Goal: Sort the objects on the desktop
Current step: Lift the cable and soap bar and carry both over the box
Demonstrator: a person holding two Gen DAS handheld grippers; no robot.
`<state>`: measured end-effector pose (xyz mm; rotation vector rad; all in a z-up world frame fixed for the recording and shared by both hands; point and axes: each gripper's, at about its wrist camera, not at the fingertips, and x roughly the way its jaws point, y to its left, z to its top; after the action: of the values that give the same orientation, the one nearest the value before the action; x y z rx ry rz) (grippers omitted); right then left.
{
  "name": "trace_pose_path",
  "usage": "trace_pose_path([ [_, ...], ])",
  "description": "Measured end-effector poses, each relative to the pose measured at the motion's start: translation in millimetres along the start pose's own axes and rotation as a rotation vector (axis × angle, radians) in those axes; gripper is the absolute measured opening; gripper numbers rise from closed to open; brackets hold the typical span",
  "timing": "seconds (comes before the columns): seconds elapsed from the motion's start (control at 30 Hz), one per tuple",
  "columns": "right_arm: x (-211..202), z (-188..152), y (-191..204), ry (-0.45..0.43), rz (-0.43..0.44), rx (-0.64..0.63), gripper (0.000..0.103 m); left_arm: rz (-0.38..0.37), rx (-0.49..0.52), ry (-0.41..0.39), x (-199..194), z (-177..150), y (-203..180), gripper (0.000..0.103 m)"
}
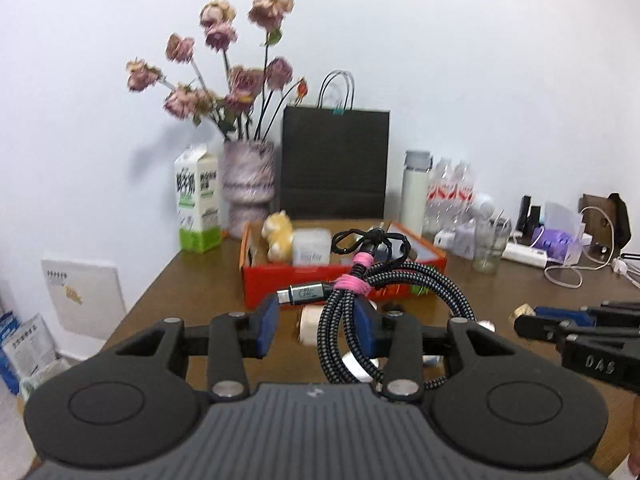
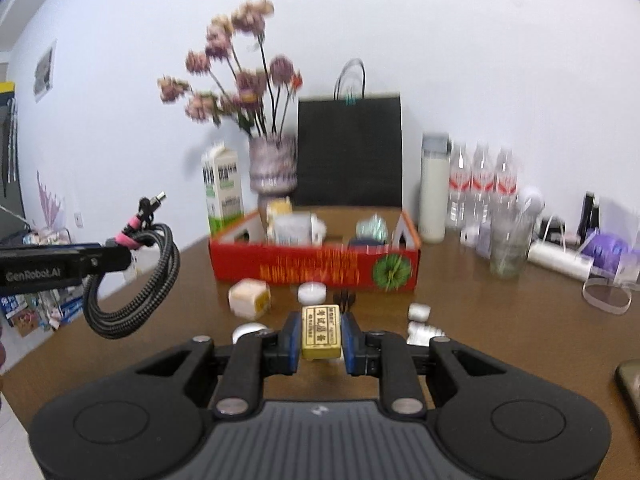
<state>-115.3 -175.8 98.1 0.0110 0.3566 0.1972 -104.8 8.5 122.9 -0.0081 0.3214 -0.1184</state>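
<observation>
Cable: black-and-grey braided charging cable, coiled and bound with a pink tie, is sitting at centre of the left wrist view, off the table; its silver plug is pointing left.
Left claw: left gripper is clenching the coil between its blue pads, likely gripping near the tie so the loops are staying bundled while hanging.
Eraser: small yellow-tan block with printed characters, probably an eraser, is standing at lower centre of the right wrist view.
Right claw: right gripper is squeezing the block's two flat sides, a steady hold for carrying.
Box: red cardboard box, open-topped at mid-frame behind both grippers, is already holding small items, so it is probably serving as the sorting bin.
Table: brown wooden table is bearing loose bits, among them a white tealight.
</observation>
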Motion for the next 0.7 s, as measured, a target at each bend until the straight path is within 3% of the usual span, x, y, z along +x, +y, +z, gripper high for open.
trace_pose_path([
  [0.23,24,46,-13,-0.052,-0.002,-0.037,0.019,-0.06,0.044,-0.01,43,42,8,0.041],
  [0.43,84,104,-32,-0.08,0.028,-0.037,0.019,-0.125,0.037,0.037,125,97,8,0.041],
  [0.53,130,133,-47,-0.049,0.042,-0.007,0.019,-0.161,0.041,0.104,181,120,1,0.041],
  [0.7,222,159,-79,0.071,0.026,0.083,0.019,-0.142,0.066,0.223,281,136,-11,0.041],
])
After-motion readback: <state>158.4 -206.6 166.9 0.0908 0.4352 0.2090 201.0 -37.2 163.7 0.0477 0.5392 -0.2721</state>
